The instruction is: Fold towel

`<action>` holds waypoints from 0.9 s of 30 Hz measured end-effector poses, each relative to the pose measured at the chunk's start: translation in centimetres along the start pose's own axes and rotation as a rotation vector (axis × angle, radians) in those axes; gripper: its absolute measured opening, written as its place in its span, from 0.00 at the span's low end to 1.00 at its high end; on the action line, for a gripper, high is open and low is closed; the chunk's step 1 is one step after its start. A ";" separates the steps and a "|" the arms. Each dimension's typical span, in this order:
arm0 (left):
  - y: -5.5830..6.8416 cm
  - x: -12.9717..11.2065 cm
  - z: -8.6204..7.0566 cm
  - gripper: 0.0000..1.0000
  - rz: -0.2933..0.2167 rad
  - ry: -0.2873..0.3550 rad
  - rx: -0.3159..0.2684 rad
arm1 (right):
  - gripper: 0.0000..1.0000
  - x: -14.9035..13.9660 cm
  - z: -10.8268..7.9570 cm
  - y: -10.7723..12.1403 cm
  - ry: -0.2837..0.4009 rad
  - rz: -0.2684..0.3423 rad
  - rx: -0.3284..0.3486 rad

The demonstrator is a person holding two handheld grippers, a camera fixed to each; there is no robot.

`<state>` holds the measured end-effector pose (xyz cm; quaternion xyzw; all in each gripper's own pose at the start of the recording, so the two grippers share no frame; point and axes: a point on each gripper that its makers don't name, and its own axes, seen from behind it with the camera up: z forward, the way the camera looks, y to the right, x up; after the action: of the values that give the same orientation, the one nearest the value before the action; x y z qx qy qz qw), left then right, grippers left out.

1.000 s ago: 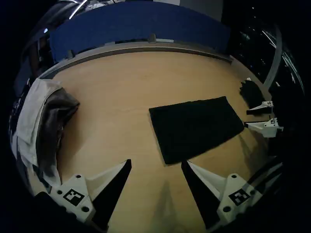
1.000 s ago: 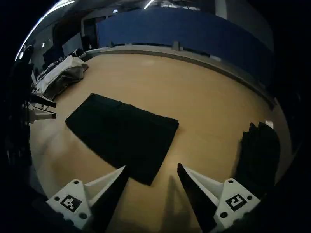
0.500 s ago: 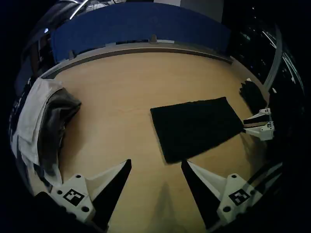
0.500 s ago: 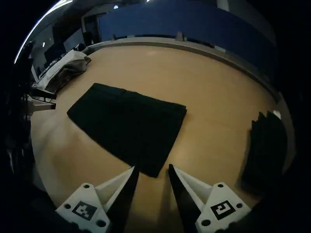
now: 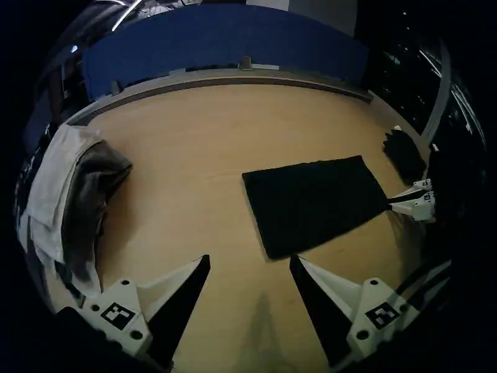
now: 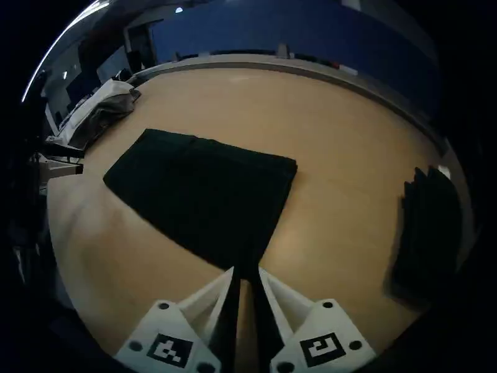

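Our left tool (image 5: 248,280) gapes wide at lower centre. The dark towel (image 5: 314,205) lies flat right of centre on the wooden surface (image 5: 199,143), long axis left-to-right. Our right tool (image 6: 245,273) pinches its right corner, and a blue partition (image 5: 217,37) backs the surface.

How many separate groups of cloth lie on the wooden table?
3: the flat black towel in the middle, a stack of dark folded cloths near the right edge, a white and grey cloth pile near the left edge. Others may be hidden.
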<state>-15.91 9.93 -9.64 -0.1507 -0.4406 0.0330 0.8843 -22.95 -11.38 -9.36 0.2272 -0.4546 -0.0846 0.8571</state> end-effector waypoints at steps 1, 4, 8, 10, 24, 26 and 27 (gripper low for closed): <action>0.0 0.0 0.0 0.95 0.000 0.000 0.001 | 0.08 0.0 0.0 0.0 -0.001 -0.001 0.001; -0.2 0.0 -0.1 0.95 0.000 -0.001 0.002 | 0.04 0.1 -0.1 -0.1 -0.003 -0.002 0.001; -0.2 0.0 -0.2 0.95 -0.001 -0.001 0.001 | 0.03 0.3 -0.3 -0.2 -0.002 -0.007 0.000; -0.2 -0.1 -0.2 0.95 -0.001 -0.001 0.001 | 0.03 0.3 -0.3 -0.2 -0.002 -0.008 0.001; -0.1 0.0 -0.4 0.95 -0.001 0.003 -0.001 | 0.02 2.1 -1.6 0.0 0.040 -0.009 0.003; -0.1 0.1 -0.4 0.95 0.000 0.003 -0.001 | 0.02 2.5 -1.7 0.0 0.048 -0.012 0.004; -0.2 0.1 -0.5 0.95 0.000 0.004 -0.001 | 0.02 2.8 -1.8 -0.1 0.053 -0.015 0.005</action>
<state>-15.50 9.69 -9.80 -0.1512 -0.4390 0.0326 0.8851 -19.84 -11.88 -8.23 0.2350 -0.4301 -0.0835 0.8676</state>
